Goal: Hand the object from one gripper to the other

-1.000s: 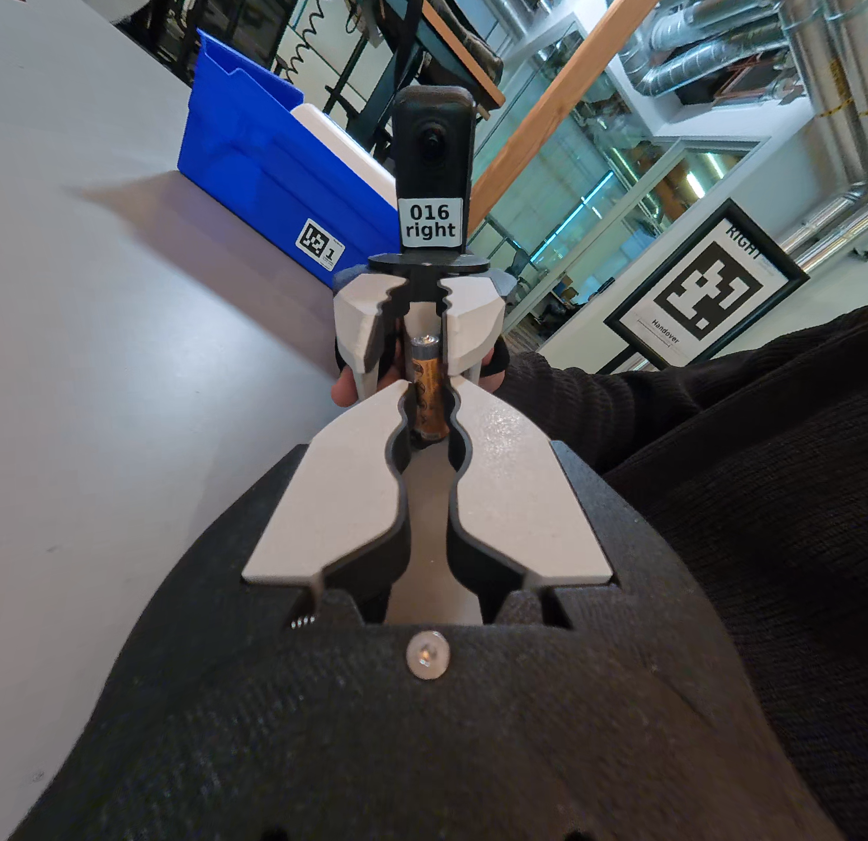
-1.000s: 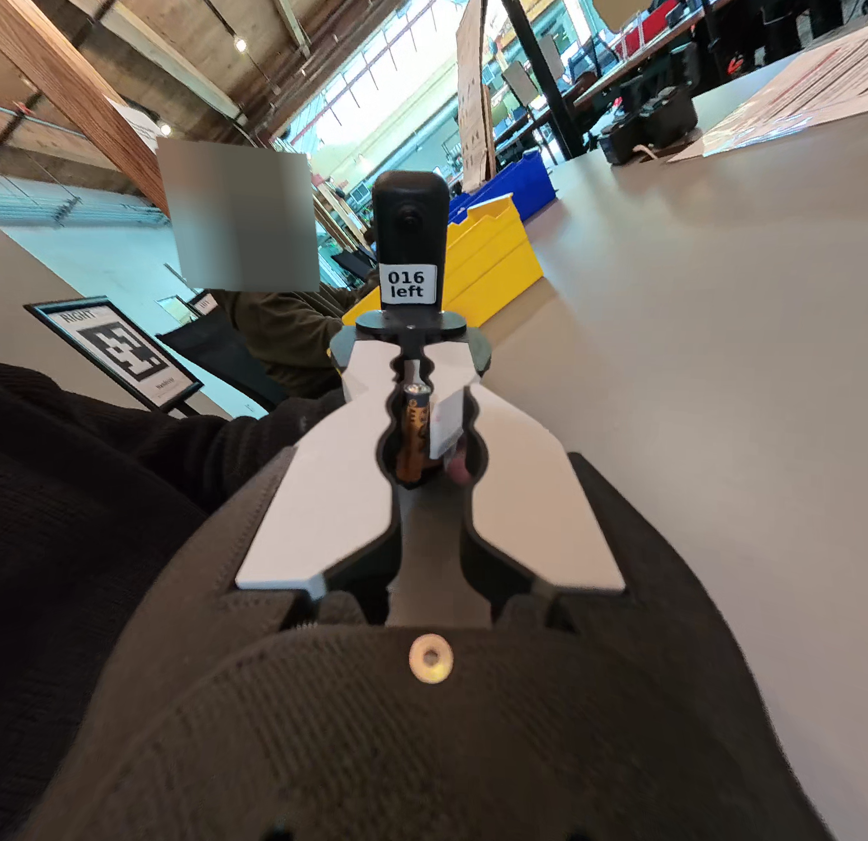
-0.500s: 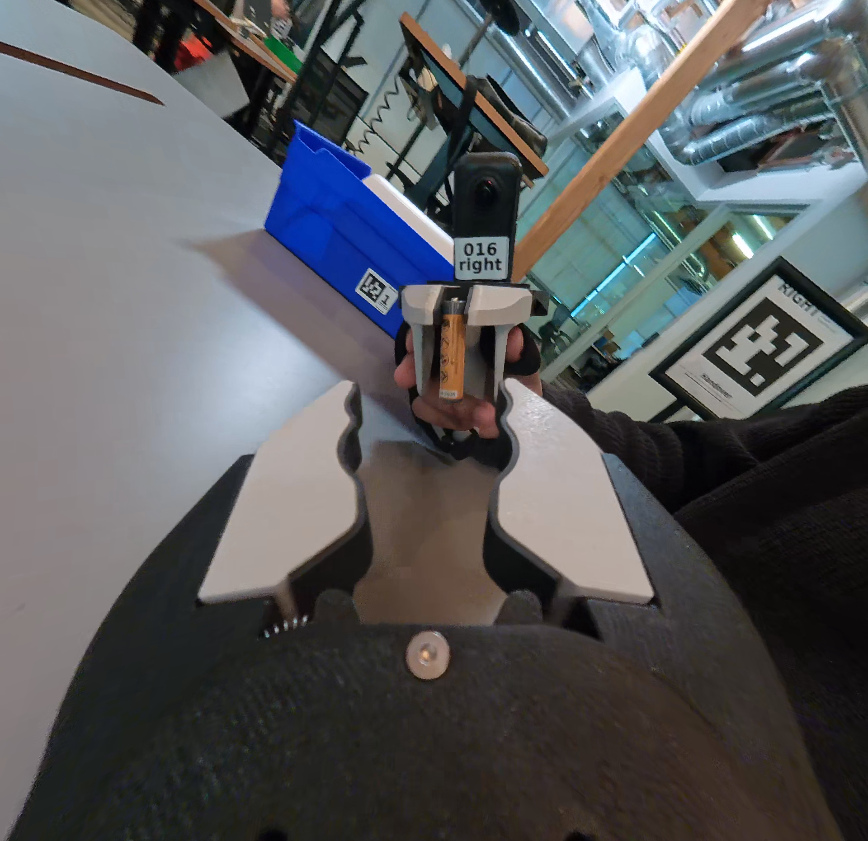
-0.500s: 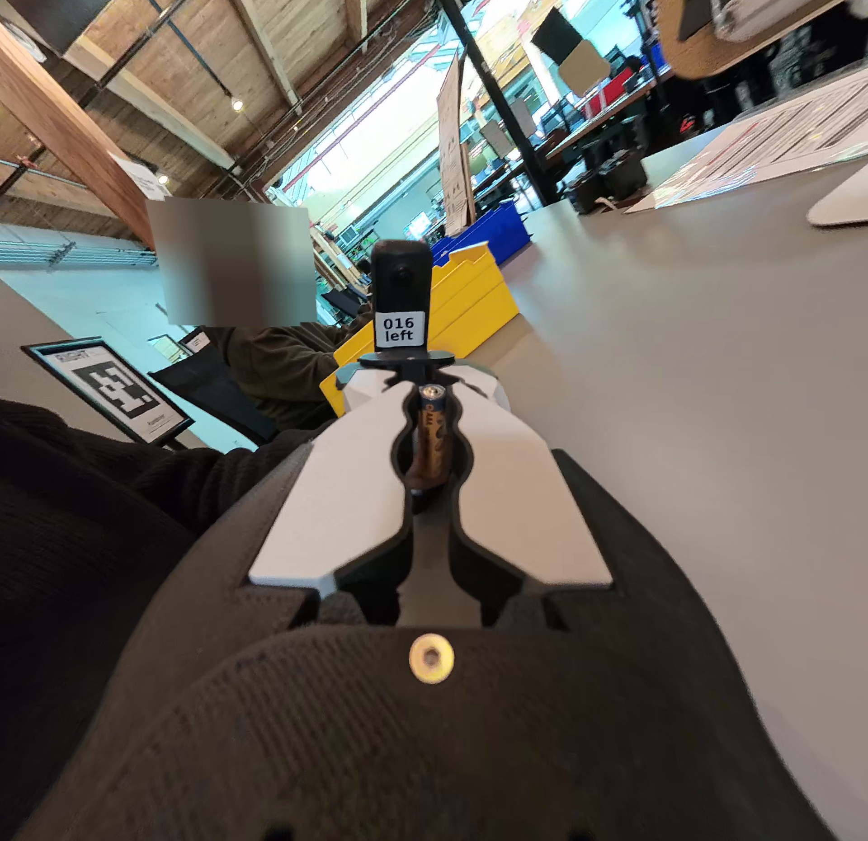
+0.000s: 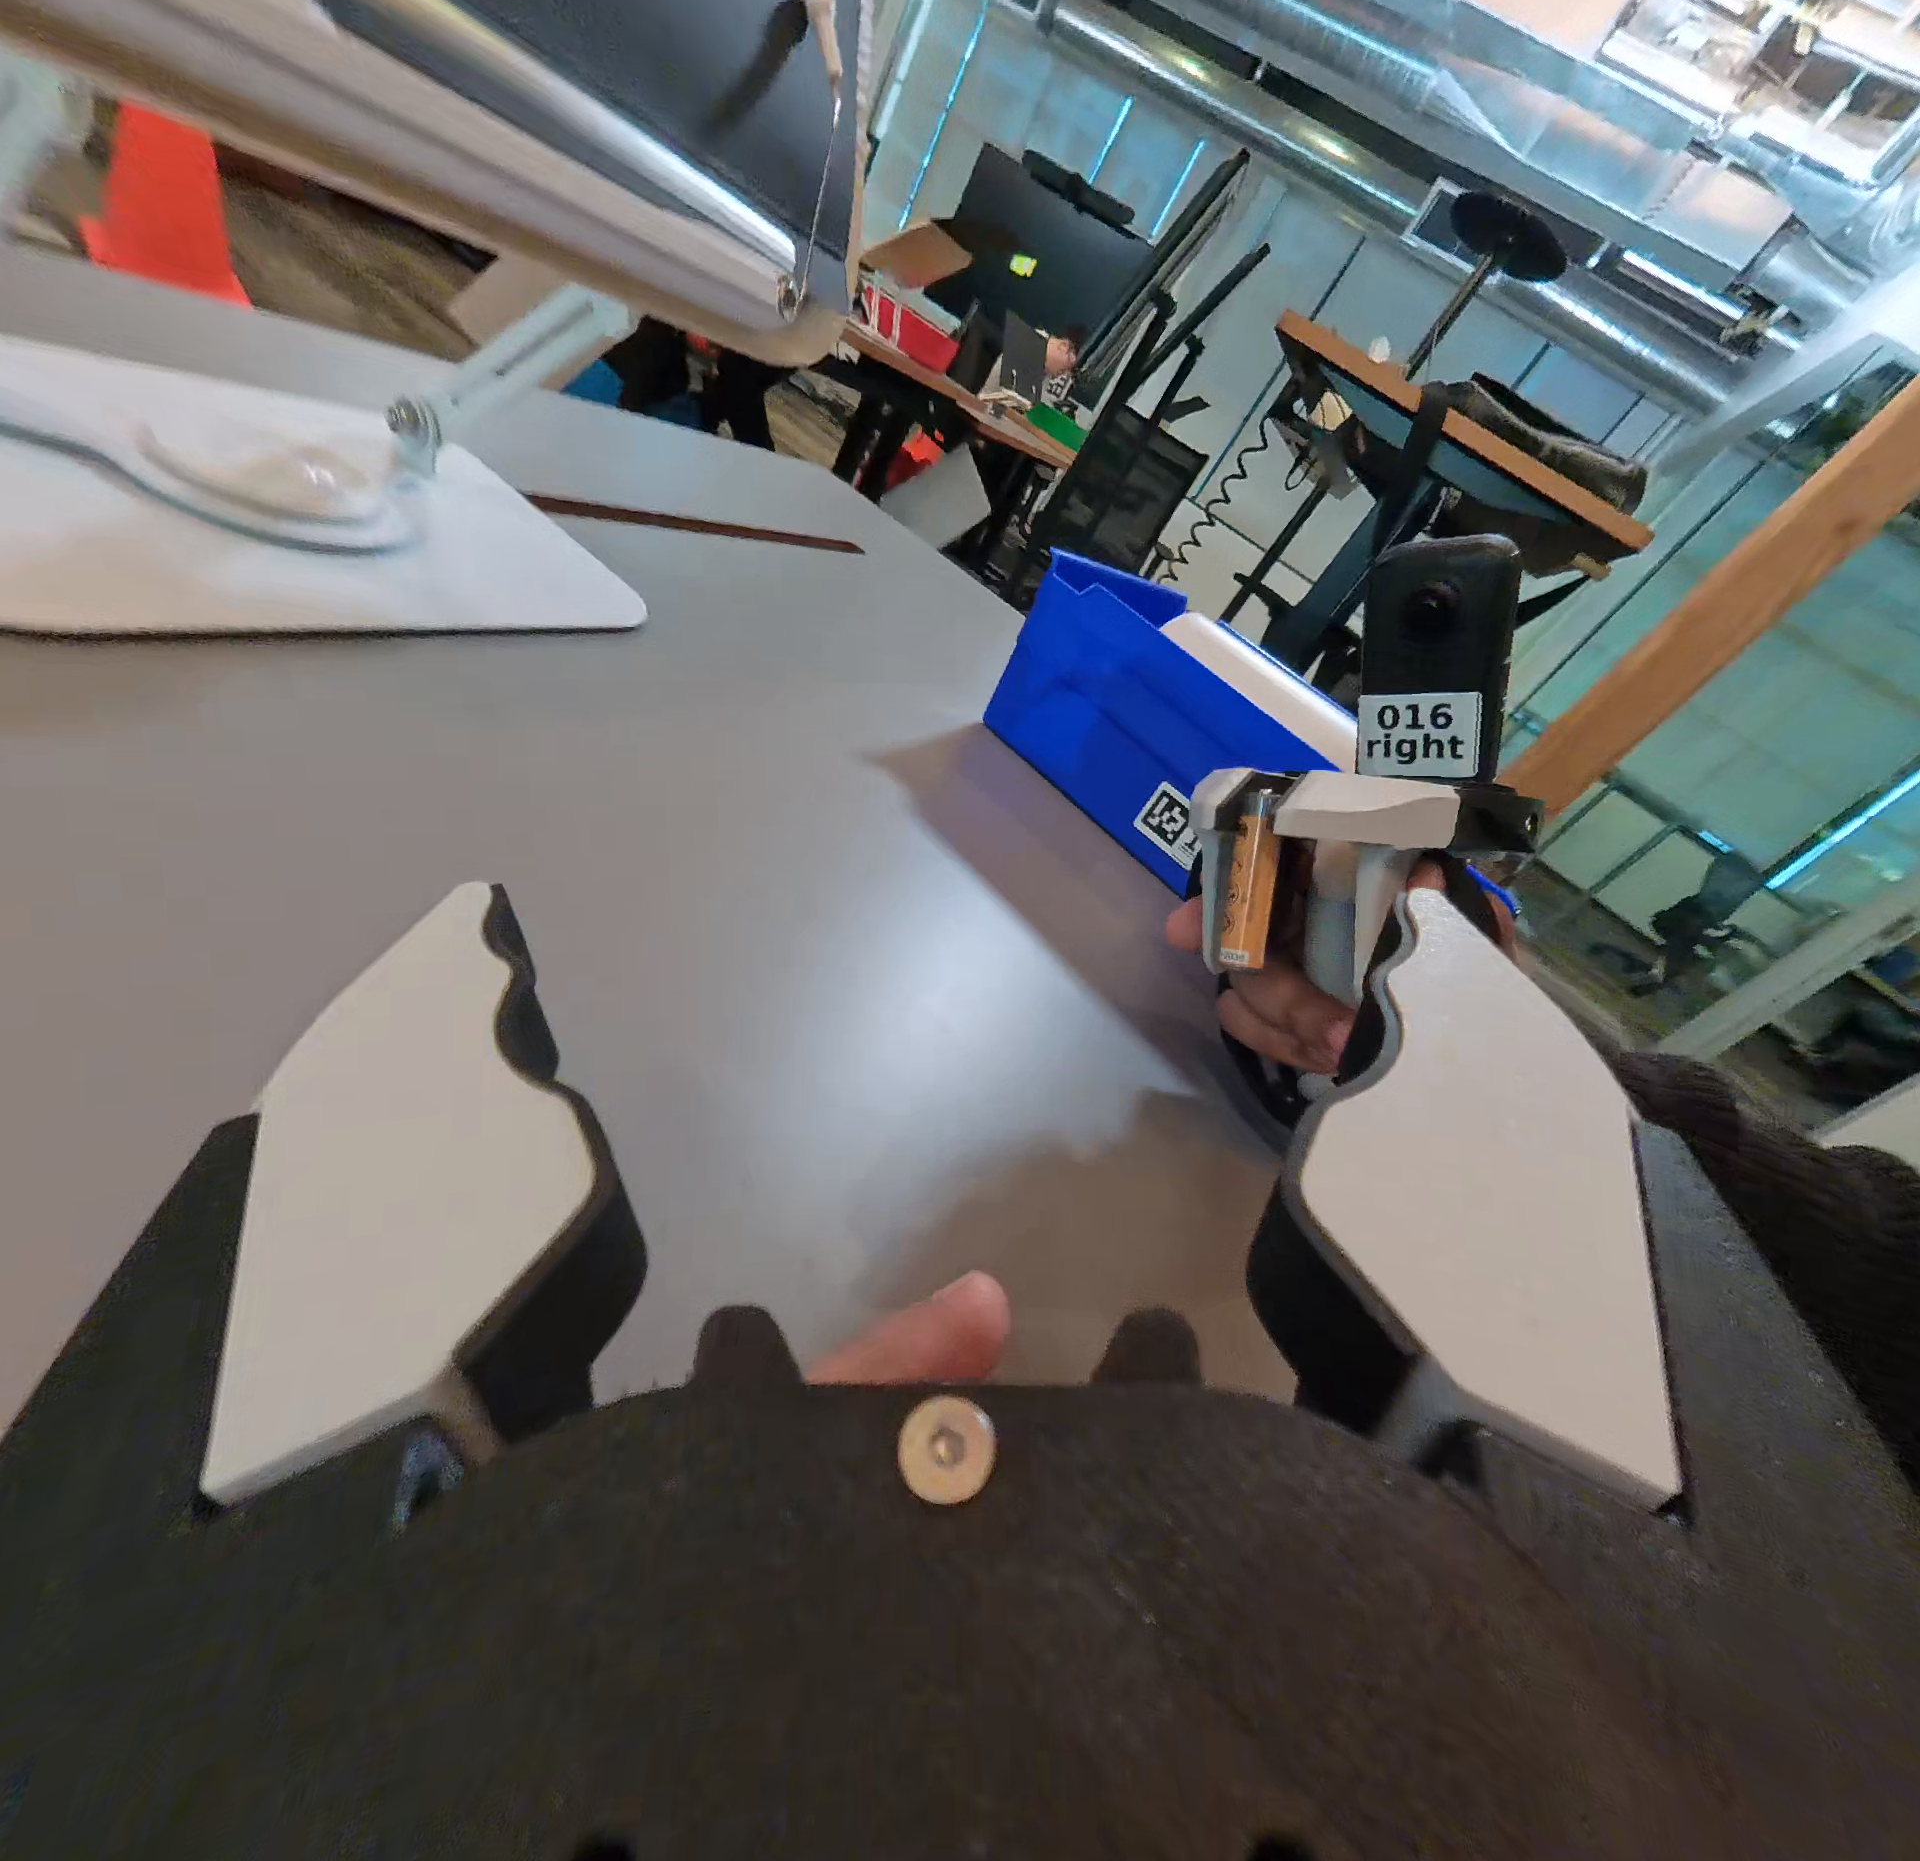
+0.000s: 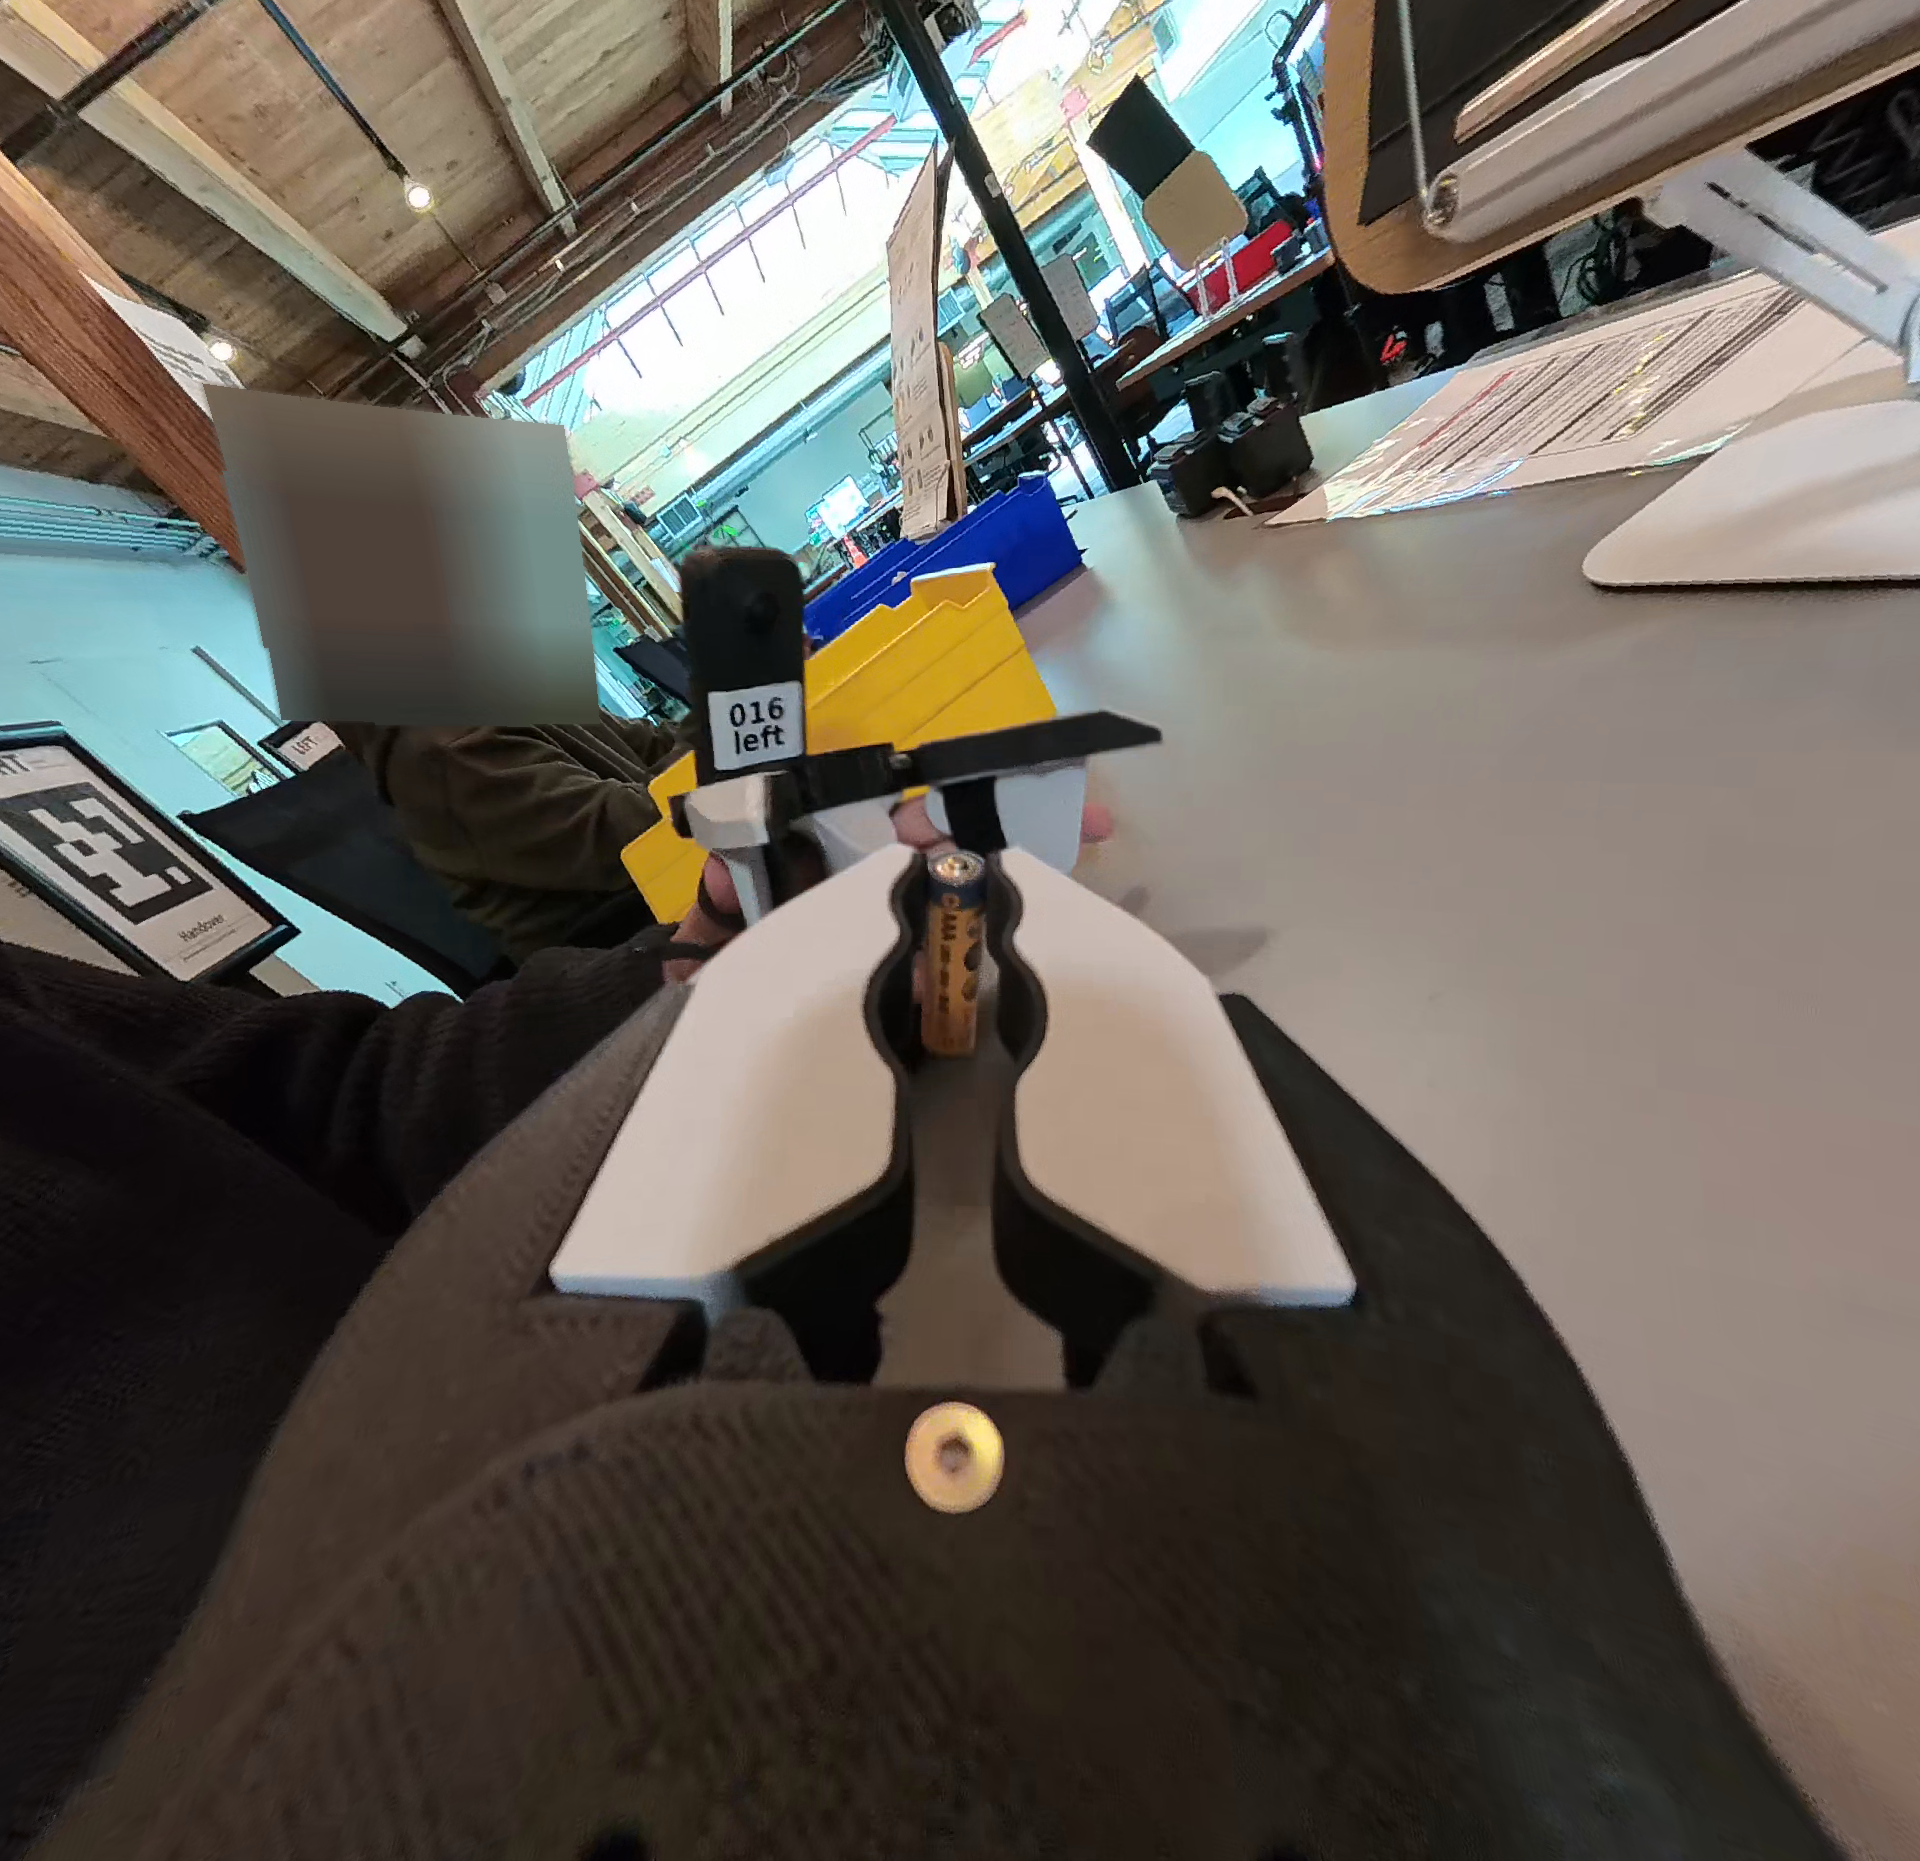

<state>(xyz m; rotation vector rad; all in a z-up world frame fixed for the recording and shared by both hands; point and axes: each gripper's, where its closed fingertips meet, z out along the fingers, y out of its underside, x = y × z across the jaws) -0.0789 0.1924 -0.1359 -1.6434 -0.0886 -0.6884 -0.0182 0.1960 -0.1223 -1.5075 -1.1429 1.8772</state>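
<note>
A gold and blue battery [image 6: 948, 964] stands upright between the white fingers of my right gripper [image 6: 951, 866], which is shut on it above the grey table [image 6: 1455, 876]. In the left wrist view the right gripper [image 5: 1273, 897] shows at the right, with the battery [image 5: 1247, 892] in its jaws. My left gripper [image 5: 951, 897] is wide open and empty, pointing over the table [image 5: 520, 772]. In the right wrist view the left gripper [image 6: 894, 824] sits just behind the battery, apart from it, with its jaws spread.
A blue bin [image 5: 1101, 731] stands on the table behind the right gripper. A yellow bin [image 6: 914, 668] stands behind the left gripper. A white monitor base [image 5: 260, 564] and a printed sheet [image 6: 1538, 429] lie farther out. A seated person [image 6: 499, 814] is at the left.
My left gripper let go of the battery, opened wide and drew back and to the left. My right gripper kept hold of the battery.
</note>
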